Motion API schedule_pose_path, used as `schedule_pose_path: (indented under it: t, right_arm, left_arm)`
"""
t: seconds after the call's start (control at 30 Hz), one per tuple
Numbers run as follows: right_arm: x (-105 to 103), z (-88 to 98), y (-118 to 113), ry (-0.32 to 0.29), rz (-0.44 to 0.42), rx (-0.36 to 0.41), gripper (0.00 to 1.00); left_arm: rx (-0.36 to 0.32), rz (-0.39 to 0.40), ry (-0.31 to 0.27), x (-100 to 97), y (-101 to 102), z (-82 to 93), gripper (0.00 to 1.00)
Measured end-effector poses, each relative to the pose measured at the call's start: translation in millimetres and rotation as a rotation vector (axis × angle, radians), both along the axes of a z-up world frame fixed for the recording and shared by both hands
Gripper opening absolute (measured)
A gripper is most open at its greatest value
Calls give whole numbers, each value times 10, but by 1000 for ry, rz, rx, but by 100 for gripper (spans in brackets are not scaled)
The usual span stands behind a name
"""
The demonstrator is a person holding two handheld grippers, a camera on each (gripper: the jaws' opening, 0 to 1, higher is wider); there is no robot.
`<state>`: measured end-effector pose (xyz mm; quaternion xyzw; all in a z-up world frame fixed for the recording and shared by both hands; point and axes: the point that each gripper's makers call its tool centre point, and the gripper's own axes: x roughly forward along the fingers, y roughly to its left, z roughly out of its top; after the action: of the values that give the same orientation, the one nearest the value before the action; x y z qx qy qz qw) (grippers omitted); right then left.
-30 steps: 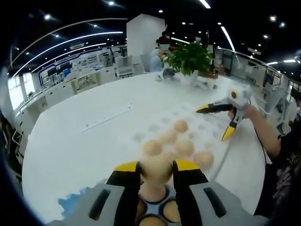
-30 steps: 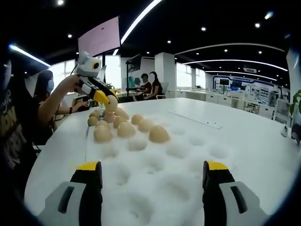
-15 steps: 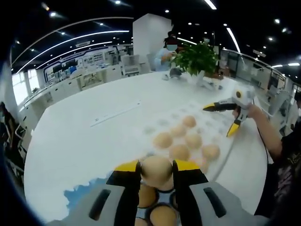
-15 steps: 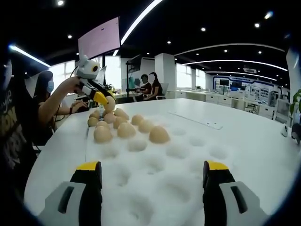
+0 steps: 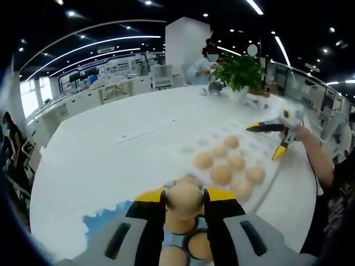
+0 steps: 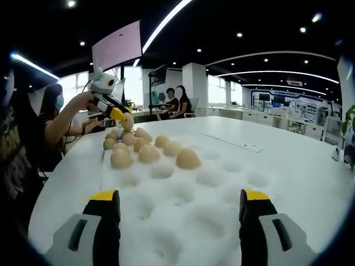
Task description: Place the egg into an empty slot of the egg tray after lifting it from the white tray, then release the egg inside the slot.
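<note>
Left gripper (image 5: 184,200) clenched on egg (image 5: 184,199), long axis indeterminate, above tray edge; right gripper (image 6: 181,213) released, jaws spread over egg tray (image 6: 222,194).

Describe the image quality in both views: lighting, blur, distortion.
Left gripper view: strong fisheye bending of the table edge; ceiling strip lights glare on the white surface; the held egg between the left gripper jaws looks soft. Right gripper view: bright ceiling strips, the pale egg tray nearly washes out, its dimples faint; the eggs are reasonably sharp.
</note>
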<state>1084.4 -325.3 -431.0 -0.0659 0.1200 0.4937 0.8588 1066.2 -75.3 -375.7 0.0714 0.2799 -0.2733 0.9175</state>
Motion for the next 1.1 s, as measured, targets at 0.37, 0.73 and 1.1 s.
schedule_pose_path:
  t: [0.37, 0.73, 1.1]
  right_arm:
    - [-6, -4, 14, 0, 0, 3, 92]
    - [-11, -3, 18, 0, 1, 9, 93]
    - [-12, 9, 17, 0, 2, 18, 93]
  left_arm:
    - [-6, 19, 1, 115, 228, 15, 27]
    - [-7, 44, 7, 166, 410, -8, 27]
    - [6, 69, 27, 172, 529, -93, 27]
